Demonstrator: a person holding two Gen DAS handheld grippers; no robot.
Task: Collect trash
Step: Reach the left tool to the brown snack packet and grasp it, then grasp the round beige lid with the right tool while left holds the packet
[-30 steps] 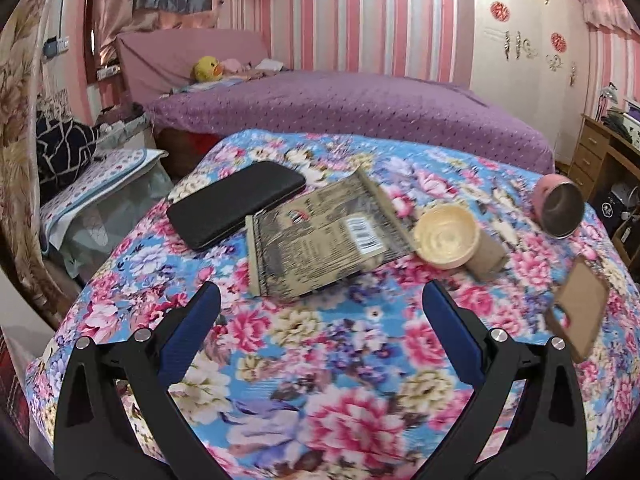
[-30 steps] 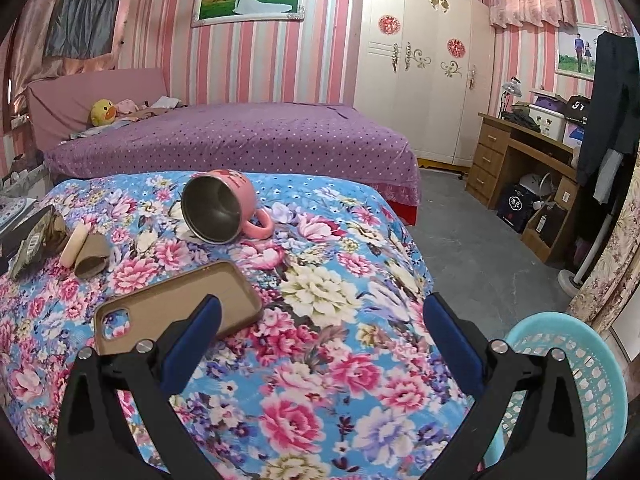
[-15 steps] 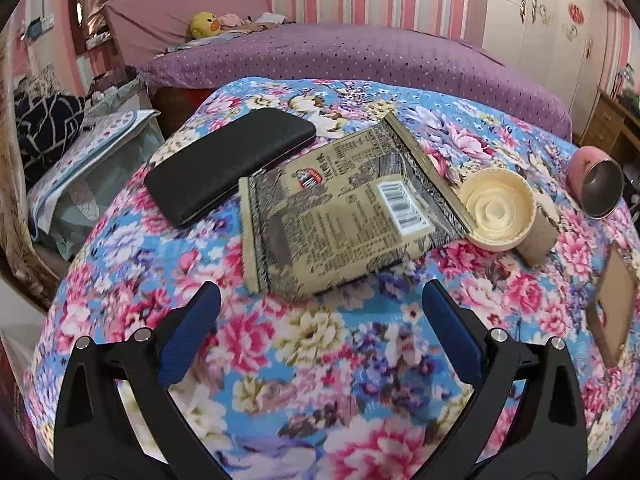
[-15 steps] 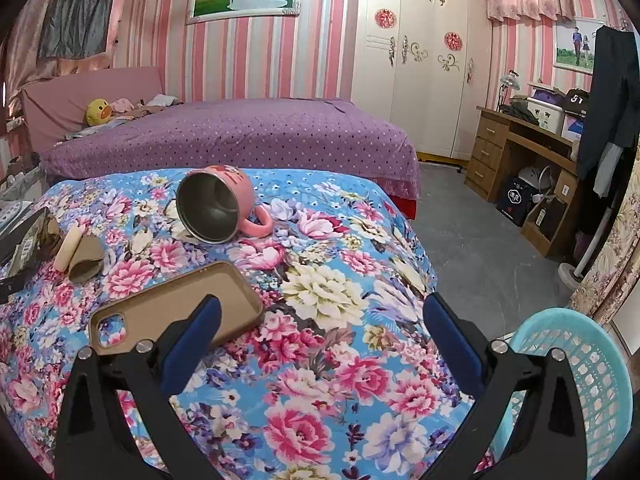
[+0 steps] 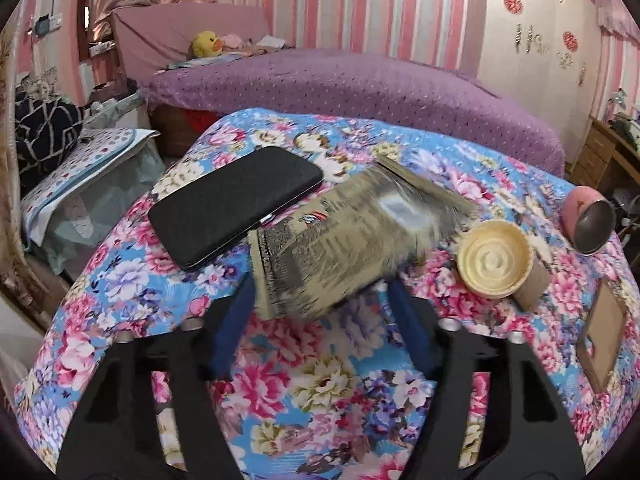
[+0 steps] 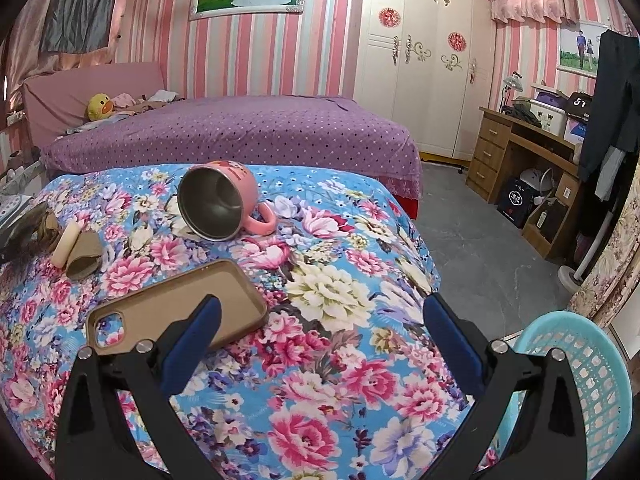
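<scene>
1. A black wallet (image 5: 236, 206) is seen lying flat on the flowered bedspread (image 5: 320, 392), at the far left of the things on it.
2. Just right of the wallet, a crumpled tan wrapper (image 5: 340, 244) is found; its near edge is raised and blurred, set between the blue pads of the left gripper (image 5: 320, 300).
3. The left gripper's jaws have just been closing and are shown about half closed at the wrapper's sides; whether a firm hold is had cannot be told.
4. Right of the wrapper, a cream lid (image 5: 494, 262) is leaned against a cardboard tube (image 5: 534, 286).
5. Farther right, a pink mug (image 6: 224, 200) is laid on its side, and a tan phone case (image 6: 176, 304) is placed nearer.
6. The right gripper (image 6: 320, 332) is held wide open, nothing between its pads.
7. A blue basket (image 6: 580, 384) is seen at the near right, off the bed.
</scene>
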